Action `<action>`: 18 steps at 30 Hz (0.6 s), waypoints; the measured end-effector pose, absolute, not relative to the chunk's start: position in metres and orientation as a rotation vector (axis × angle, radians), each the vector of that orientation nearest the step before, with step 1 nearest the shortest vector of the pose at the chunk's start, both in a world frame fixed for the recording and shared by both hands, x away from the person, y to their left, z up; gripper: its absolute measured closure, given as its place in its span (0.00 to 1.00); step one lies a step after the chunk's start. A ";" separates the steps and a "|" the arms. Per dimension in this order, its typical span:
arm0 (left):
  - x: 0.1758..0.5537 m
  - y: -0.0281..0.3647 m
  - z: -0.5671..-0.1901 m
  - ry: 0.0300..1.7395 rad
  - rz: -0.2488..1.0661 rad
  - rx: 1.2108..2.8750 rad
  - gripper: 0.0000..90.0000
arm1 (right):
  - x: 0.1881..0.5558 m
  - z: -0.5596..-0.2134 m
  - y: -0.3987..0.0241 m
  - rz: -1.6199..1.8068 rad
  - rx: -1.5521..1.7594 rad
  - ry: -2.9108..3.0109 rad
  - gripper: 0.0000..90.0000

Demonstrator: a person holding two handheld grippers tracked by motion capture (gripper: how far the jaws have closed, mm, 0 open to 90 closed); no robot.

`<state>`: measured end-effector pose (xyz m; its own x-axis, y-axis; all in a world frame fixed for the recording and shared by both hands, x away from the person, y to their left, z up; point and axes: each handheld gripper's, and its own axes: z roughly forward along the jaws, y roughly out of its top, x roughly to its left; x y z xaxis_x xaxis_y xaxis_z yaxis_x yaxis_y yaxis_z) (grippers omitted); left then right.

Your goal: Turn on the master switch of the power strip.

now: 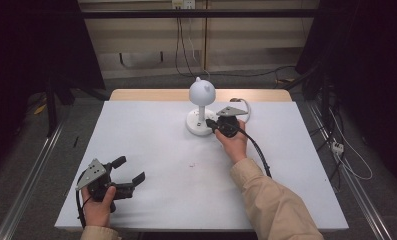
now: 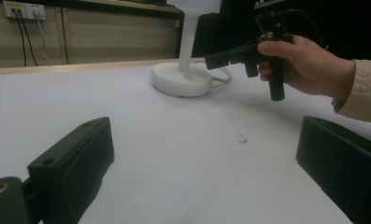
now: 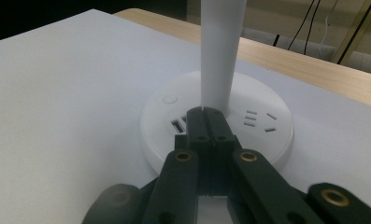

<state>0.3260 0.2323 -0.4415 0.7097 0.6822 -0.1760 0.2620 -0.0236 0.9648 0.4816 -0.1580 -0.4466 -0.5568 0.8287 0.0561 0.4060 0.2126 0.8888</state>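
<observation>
Lab, black curtains (image 1: 31, 45), floor rails (image 1: 28, 175), cables (image 1: 186, 50)

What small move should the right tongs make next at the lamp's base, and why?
Probably press the tips down, or nudge left: the right tongs are shut, tips over the lamp base by the stem, and the round button sits slightly left of them.

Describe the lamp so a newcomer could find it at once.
On the white table, look to the far edge, just right of centre. The white lamp stands there upright, the shut right gripper over its round base: a ball head with two small ears.
</observation>
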 end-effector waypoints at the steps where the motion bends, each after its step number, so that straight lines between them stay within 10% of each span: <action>1: 0.326 0.232 -0.441 0.785 0.397 1.602 0.04 | 0.482 -0.447 -0.158 1.301 1.148 2.057 1.00; 18: 0.326 0.233 -0.441 0.781 0.401 1.603 0.04 | 0.488 -0.457 -0.158 1.262 1.148 2.056 1.00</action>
<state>0.3256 0.2334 -0.4412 0.7107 0.6821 -0.1721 0.2580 -0.0251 0.9658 0.4882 -0.1580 -0.4567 -0.5424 0.8394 0.0352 0.4116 0.2290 0.8821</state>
